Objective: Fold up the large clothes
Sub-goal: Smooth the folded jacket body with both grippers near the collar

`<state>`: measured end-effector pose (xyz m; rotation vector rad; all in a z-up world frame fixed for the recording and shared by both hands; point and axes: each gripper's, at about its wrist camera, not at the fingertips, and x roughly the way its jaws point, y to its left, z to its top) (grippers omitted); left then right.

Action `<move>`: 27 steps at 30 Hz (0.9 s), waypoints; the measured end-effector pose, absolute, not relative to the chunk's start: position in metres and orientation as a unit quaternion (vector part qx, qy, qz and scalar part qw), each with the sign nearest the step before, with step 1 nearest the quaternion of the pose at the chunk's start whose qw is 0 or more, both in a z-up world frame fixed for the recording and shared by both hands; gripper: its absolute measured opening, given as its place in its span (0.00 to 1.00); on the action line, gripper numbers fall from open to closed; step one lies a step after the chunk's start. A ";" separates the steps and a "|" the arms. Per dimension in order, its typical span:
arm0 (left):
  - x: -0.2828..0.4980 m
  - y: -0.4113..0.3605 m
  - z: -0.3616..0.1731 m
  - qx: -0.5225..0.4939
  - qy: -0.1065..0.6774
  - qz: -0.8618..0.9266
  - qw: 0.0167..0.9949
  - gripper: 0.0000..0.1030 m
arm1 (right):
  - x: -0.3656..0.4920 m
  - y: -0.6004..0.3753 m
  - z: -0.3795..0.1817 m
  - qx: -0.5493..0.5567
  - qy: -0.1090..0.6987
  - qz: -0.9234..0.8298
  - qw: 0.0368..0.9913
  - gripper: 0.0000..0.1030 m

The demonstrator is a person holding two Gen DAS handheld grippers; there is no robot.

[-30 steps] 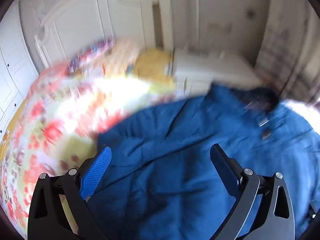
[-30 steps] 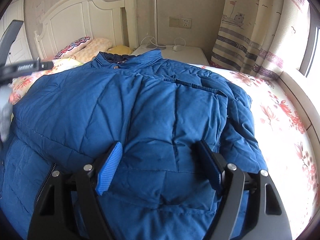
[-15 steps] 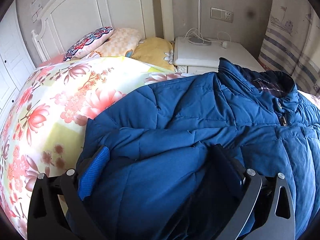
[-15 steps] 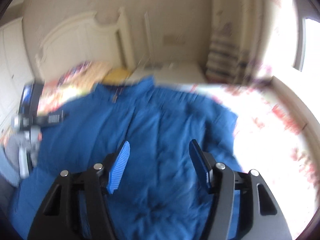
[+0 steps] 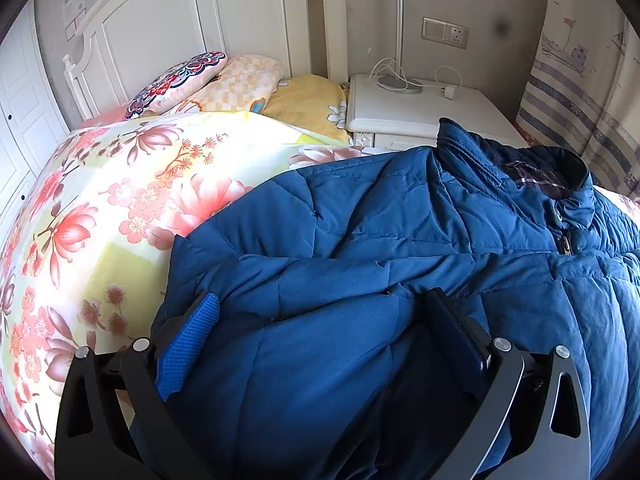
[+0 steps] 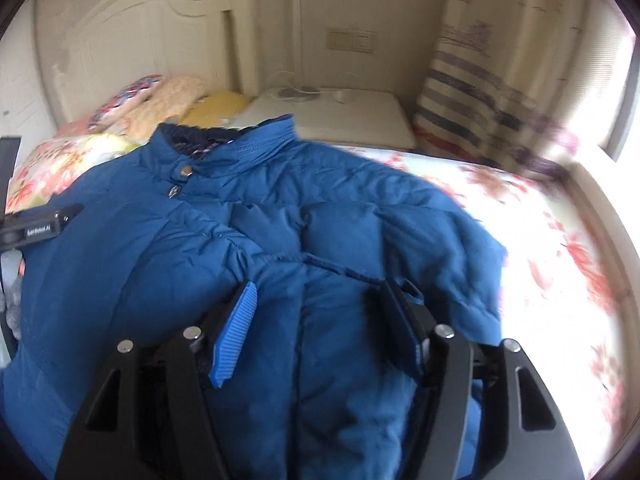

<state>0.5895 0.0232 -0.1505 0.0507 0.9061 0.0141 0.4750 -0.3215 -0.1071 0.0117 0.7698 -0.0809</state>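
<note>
A big blue quilted jacket (image 5: 400, 240) lies spread over the floral bedspread (image 5: 100, 208), collar toward the white headboard (image 5: 168, 28) and the pale nightstand (image 5: 420, 108). The left gripper (image 5: 320, 320) sits low at the jacket's left side, fingers spread wide, with a puffy fold of the blue fabric bulging up between them; the blue-padded finger (image 5: 188, 344) lies at the fabric's outer edge beside the bedspread, and the opposite finger is sunk into a crease. The jaws straddle the padding without squeezing it. Over on the right wrist view, the picture is slightly smeared, but the right gripper (image 6: 316, 320) is plainly parted too, hovering over or resting on the jacket (image 6: 280, 240) toward its right side, cloth filling the gap between its fingers; whether they actually touch the fabric I cannot tell. At the left edge of that view the other tool's black body pokes in. Snap buttons (image 6: 185, 171) show below the collar. Pillows (image 5: 224, 80) are stacked by the headboard, and a striped curtain (image 6: 480, 92) hangs to the right.
</note>
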 end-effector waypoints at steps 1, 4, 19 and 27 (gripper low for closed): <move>0.589 0.023 -0.151 0.024 0.437 0.007 0.899 0.96 | 0.470 -0.312 -0.099 -0.001 0.356 -0.032 0.934 0.63; 0.588 0.023 -0.151 0.024 0.436 0.009 0.900 0.96 | 0.469 -0.274 -0.081 -0.038 0.335 0.012 0.941 0.70; 0.544 -0.006 -0.085 -0.012 0.354 -0.065 0.933 0.93 | 0.522 -0.266 -0.107 -0.027 0.397 0.088 0.913 0.72; 0.552 -0.064 -0.144 0.087 0.394 -0.093 0.910 0.96 | 0.553 -0.393 -0.139 0.043 0.447 -0.021 0.893 0.72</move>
